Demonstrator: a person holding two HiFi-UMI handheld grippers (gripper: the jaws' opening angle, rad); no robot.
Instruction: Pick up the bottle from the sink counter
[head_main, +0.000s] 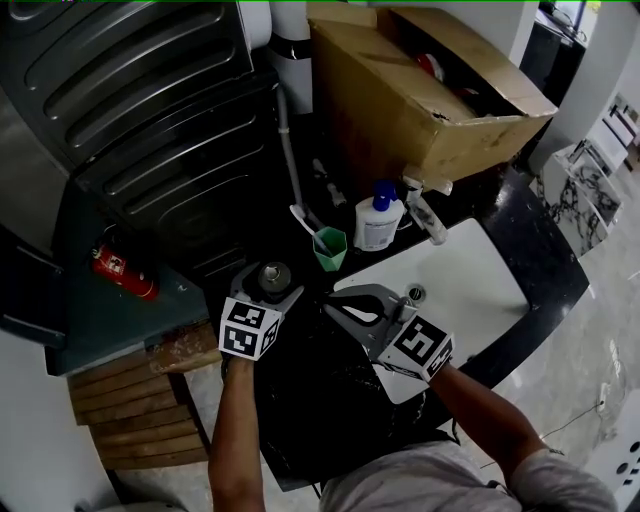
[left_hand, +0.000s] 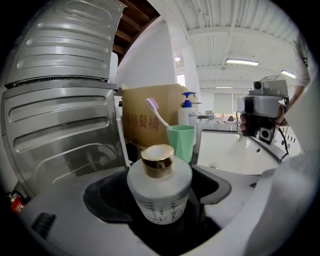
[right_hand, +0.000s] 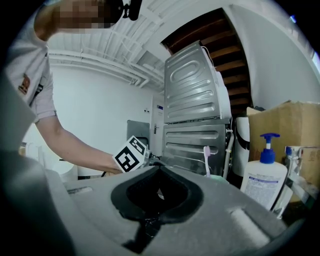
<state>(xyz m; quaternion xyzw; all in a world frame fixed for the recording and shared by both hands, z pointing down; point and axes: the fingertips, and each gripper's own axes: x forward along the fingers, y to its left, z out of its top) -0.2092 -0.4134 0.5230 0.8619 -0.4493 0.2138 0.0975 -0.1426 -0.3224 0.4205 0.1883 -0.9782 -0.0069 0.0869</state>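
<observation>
Two stages fit what we see: the bottle (left_hand: 159, 190) stands on the dark sink counter (head_main: 305, 395) at nine o'clock of the basin (head_main: 470, 270), unpinched between the left gripper's (head_main: 272, 284) wide-spread jaws, either awaiting the squeeze or set back down, while the right gripper's (head_main: 338, 306) jaws sit pressed together, empty.

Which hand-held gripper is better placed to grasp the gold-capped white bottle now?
Left. The left hand-held gripper stands open with the gold-capped white bottle between its jaws; the right hand-held gripper is shut, empty, off toward the white sink.
</observation>
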